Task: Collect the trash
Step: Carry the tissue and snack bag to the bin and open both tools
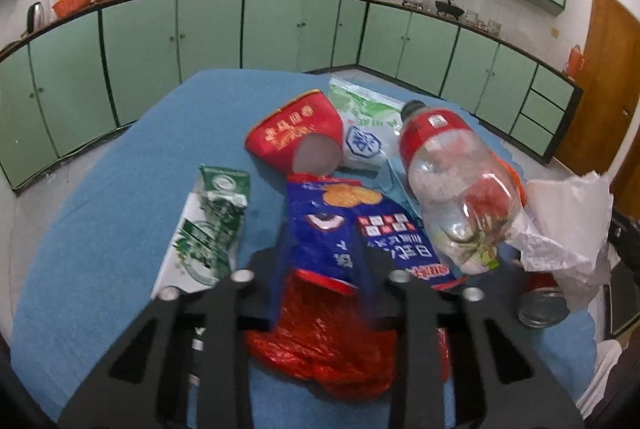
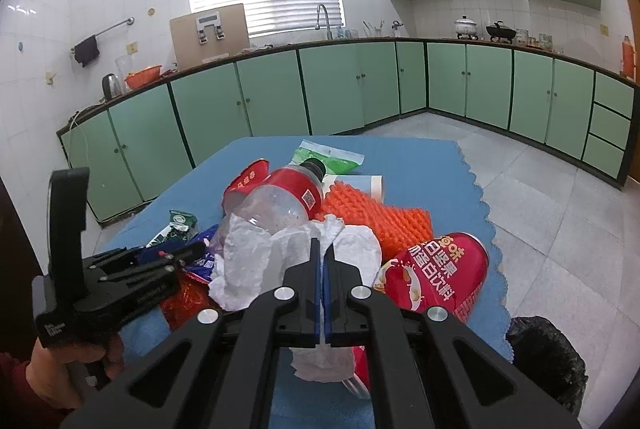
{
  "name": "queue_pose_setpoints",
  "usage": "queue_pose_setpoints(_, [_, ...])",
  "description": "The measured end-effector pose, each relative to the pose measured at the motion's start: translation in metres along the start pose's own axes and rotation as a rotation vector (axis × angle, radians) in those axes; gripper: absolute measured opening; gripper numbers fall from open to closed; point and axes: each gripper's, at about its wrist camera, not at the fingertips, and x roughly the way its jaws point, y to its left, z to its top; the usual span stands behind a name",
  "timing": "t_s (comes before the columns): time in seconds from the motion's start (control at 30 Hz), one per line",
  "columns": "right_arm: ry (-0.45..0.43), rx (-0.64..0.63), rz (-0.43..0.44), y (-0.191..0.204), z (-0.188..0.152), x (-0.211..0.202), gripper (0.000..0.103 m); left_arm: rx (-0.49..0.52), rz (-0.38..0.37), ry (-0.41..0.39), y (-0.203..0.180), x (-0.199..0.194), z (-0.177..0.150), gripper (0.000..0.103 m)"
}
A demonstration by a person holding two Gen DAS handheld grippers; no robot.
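- Trash lies in a heap on the blue cloth (image 1: 120, 197) covering the table.
- Left gripper (image 1: 320, 265): fingers apart, straddling the blue snack bag (image 1: 332, 233); the bag runs up between them, but contact with the pads cannot be told.
- Red plastic bag (image 1: 332, 353) lies crumpled under the blue snack bag, just in front of the left gripper's body.
- Green and white wrapper (image 1: 208, 229) lies flat, just beside the left finger on its outer side.
- Right gripper (image 2: 323, 249): blue-lined fingers drawn together on a fold of the white crumpled paper (image 2: 256, 269); a flap of the same paper hangs below the fingers.
- Clear bottle (image 2: 280, 205) with red label and dark cap lies on its side, its base touching the paper.
- Red paper cup (image 1: 296, 137) lies tipped over behind the snack bag, mouth toward the camera.
- Green and white pouch (image 1: 368, 121) lies flat, touching the cup.
- Orange knobbly mat (image 2: 384, 221) lies behind the paper.
- Red drink can (image 2: 440, 277) lies on its side, just right of the right gripper, near the table edge.
- Black bin bag (image 2: 548, 357) stands on the floor beside the table, lower right.
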Motion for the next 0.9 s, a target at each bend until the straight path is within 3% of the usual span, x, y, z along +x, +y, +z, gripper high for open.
queue_pose_setpoints(0.07, [0.001,0.001,0.002,0.000,-0.001,0.000,0.001,-0.006,0.002,-0.018,0.002,-0.003,0.002,0.010])
queue_pose_setpoints(0.33, [-0.004,0.004,0.003,-0.001,0.000,-0.003,0.001,0.043,-0.023,-0.077,-0.013,-0.023,0.009,0.006])
queue_pose_setpoints(0.4, [-0.005,0.006,0.002,-0.001,0.000,-0.004,0.001,0.050,-0.027,-0.067,-0.017,-0.021,0.009,0.011])
queue_pose_setpoints(0.47, [-0.006,0.004,0.000,-0.001,0.000,-0.004,0.001,0.038,-0.038,-0.041,-0.019,-0.014,0.008,0.031])
queue_pose_setpoints(0.5, [-0.006,0.004,-0.001,-0.001,0.001,-0.004,0.001,0.029,-0.049,-0.023,-0.020,-0.011,0.007,0.034])
queue_pose_setpoints(0.63, [-0.011,0.010,-0.008,-0.003,0.003,-0.005,0.001,0.002,-0.066,0.003,-0.021,-0.002,0.003,0.036])
queue_pose_setpoints(0.7, [-0.013,0.014,-0.009,-0.003,0.003,-0.005,0.001,-0.016,-0.064,0.007,-0.015,0.000,0.004,0.025])
queue_pose_setpoints(0.73, [-0.014,0.015,-0.009,-0.003,0.003,-0.005,0.001,-0.024,-0.059,0.006,-0.014,0.001,0.005,0.011])
queue_pose_setpoints(0.9, [-0.017,0.012,-0.007,-0.002,0.002,-0.006,0.001,-0.020,-0.062,-0.042,-0.010,-0.013,0.008,0.008])
